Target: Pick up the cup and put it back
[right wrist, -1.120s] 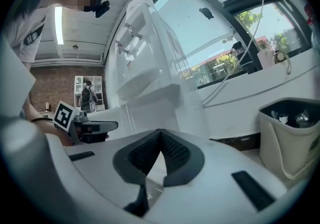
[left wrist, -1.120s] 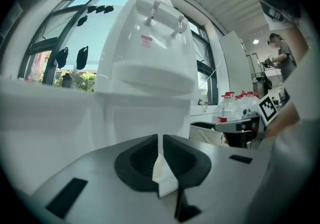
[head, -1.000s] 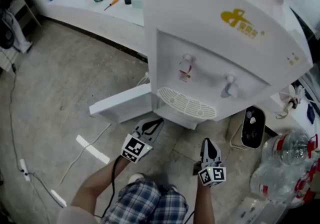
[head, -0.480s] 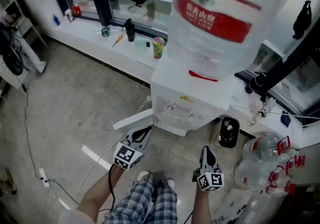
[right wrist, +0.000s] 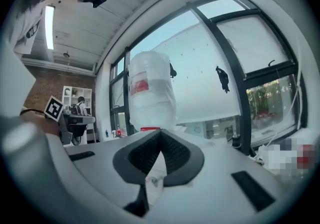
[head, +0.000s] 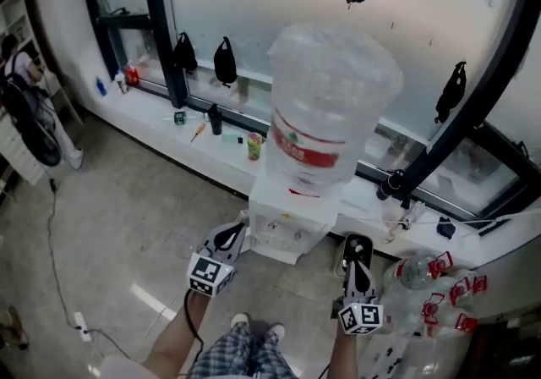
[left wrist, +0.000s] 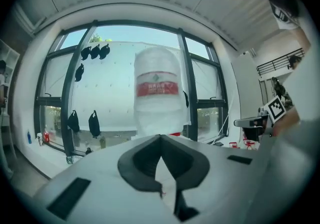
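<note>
A small green and pink cup [head: 254, 146] stands on the white window ledge [head: 161, 111], left of the water dispenser [head: 283, 225] with its big bottle [head: 325, 107]. My left gripper [head: 230, 234] hangs low in front of the dispenser's left side, shut and empty, far short of the cup. My right gripper [head: 355, 247] hangs by the dispenser's right side, also shut with nothing in it. In the left gripper view the jaws [left wrist: 160, 138] meet and point at the bottle [left wrist: 159, 93]. In the right gripper view the jaws [right wrist: 160, 135] also meet, with the bottle [right wrist: 150, 93] ahead.
On the ledge lie a dark bottle [head: 215, 119], a screwdriver [head: 195, 132] and small items. Several empty water bottles [head: 423, 276] lie on the floor at the right. A cable and power strip [head: 80, 326] run across the floor at the left. Black bags [head: 224, 60] hang on the window.
The head view has pulled back and tilted up: the dispenser looks smaller, and the whole bottle, ledge and window have come into view. Both grippers stay low, shut and empty.
</note>
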`<state>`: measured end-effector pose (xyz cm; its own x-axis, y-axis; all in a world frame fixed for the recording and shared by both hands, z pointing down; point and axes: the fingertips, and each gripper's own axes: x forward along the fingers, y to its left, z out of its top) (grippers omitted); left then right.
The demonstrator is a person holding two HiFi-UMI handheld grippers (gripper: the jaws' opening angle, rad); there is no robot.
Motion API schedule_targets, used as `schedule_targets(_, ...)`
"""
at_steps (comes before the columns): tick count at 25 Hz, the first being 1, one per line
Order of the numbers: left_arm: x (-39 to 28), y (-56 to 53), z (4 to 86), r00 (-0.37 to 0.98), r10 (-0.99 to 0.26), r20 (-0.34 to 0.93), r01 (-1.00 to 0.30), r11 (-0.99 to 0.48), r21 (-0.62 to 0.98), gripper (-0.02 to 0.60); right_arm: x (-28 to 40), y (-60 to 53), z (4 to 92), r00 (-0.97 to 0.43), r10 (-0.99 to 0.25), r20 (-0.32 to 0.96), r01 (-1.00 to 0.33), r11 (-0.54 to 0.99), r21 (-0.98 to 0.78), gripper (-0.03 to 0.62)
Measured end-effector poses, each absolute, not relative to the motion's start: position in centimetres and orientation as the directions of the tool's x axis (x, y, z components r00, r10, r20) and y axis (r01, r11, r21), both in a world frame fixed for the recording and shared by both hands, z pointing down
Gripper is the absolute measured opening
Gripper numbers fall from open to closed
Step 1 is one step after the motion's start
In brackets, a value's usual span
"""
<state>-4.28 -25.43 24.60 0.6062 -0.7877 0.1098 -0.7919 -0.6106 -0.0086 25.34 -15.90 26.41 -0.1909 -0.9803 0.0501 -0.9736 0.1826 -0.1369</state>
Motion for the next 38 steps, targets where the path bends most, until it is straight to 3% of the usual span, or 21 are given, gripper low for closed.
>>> schedule_targets(6, -2.4, -23.6, 17.8, 0.654, -0.754, 0.068, -0.748, -0.657, -0.091, 0.025, 26.1, -14.4, 18.8, -0.159, -0.987, -0.040, -0.982, 0.162, -0.096, 0.017)
schedule_targets(12, -2.0, -23.2, 15.9, 0.630, -0.776, 0.030, -0.775, -0.631, -0.045, 0.025, 27.9, -14.2, 15.1, -0.152, -0.982, -0.114, -0.986, 0.159, -0.052, 0.017)
schedule_targets(38, -1.8, -23.8, 14.8, 0.592, -0.806, -0.023, -0.806, -0.591, -0.012, 0.025, 27.9, -13.6, 14.7, -0.178, -0.980, -0.092, -0.983, 0.182, -0.034, 0.017)
